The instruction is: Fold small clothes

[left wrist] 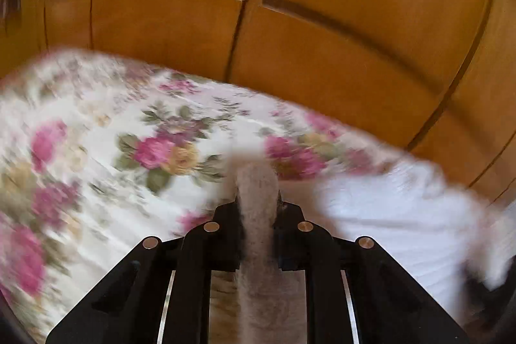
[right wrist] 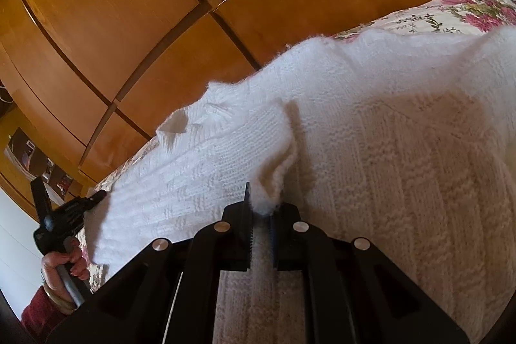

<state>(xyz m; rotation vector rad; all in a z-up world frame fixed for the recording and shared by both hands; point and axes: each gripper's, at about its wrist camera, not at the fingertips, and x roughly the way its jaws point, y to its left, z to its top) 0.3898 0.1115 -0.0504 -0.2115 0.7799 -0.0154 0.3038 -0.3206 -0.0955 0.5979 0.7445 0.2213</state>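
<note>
A white knitted sweater (right wrist: 371, 131) lies spread on a floral bedspread (left wrist: 106, 144). My left gripper (left wrist: 256, 199) is shut on a fold of the sweater (left wrist: 258, 182), which runs between the fingers; the rest of the garment trails off to the right (left wrist: 393, 215). This view is motion-blurred. My right gripper (right wrist: 262, 205) is shut on an edge of the sweater, bunched between the fingers. The left gripper (right wrist: 93, 197) also shows in the right wrist view, far left, at the sweater's other end, held by a hand (right wrist: 64, 263).
Wooden wardrobe doors (right wrist: 135, 15) stand close behind the bed and fill the upper half of both views. The bedspread (right wrist: 458, 10) continues to the right beyond the sweater.
</note>
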